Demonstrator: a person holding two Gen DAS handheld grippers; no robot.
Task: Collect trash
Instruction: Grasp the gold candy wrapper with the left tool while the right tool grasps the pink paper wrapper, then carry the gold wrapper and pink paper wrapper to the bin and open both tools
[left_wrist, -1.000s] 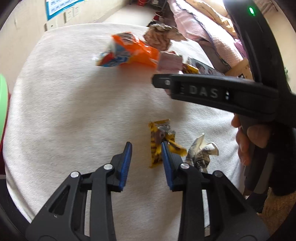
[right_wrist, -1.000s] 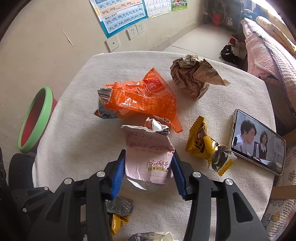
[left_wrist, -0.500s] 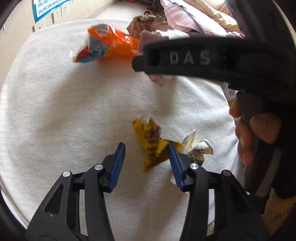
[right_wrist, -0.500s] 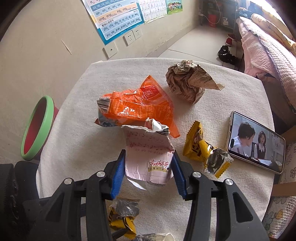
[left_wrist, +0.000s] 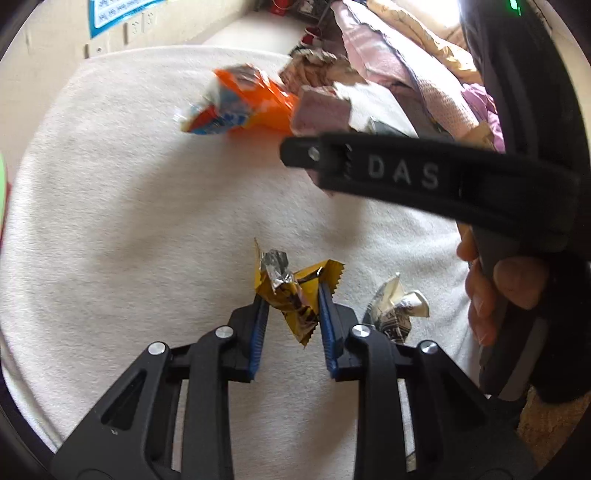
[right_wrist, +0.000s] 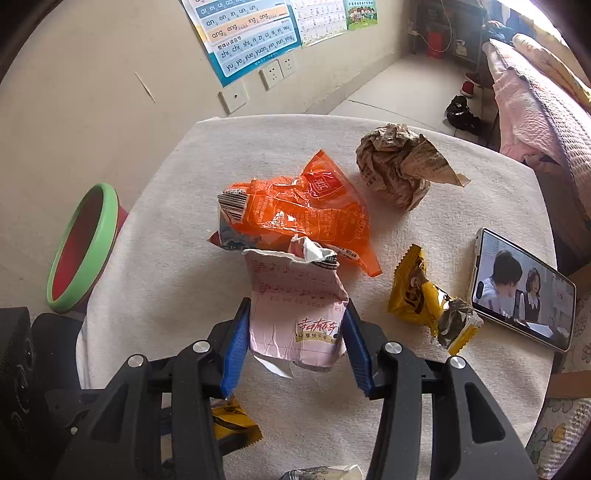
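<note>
Left wrist view: the left gripper (left_wrist: 290, 295) is closing its jaws on a yellow wrapper (left_wrist: 295, 295), which is sitting between the blue pads above the white table (left_wrist: 110, 221) near its near edge. A crumpled white wrapper (left_wrist: 395, 310) is lying just to the right. A hand (left_wrist: 495, 291) is holding the other tool's handle at the right.

Right wrist view: the right gripper (right_wrist: 295, 325) is clamping a pink packet (right_wrist: 295, 306), pads pressing both its sides. Behind it an orange bag (right_wrist: 295, 214) is lying mid-table, a paper ball (right_wrist: 399, 166) toward the far edge. A second yellow wrapper (right_wrist: 424, 299) is lying beside a phone (right_wrist: 524, 291) at the right edge. A green-rimmed bin (right_wrist: 85, 243) is standing off the left edge.
</note>
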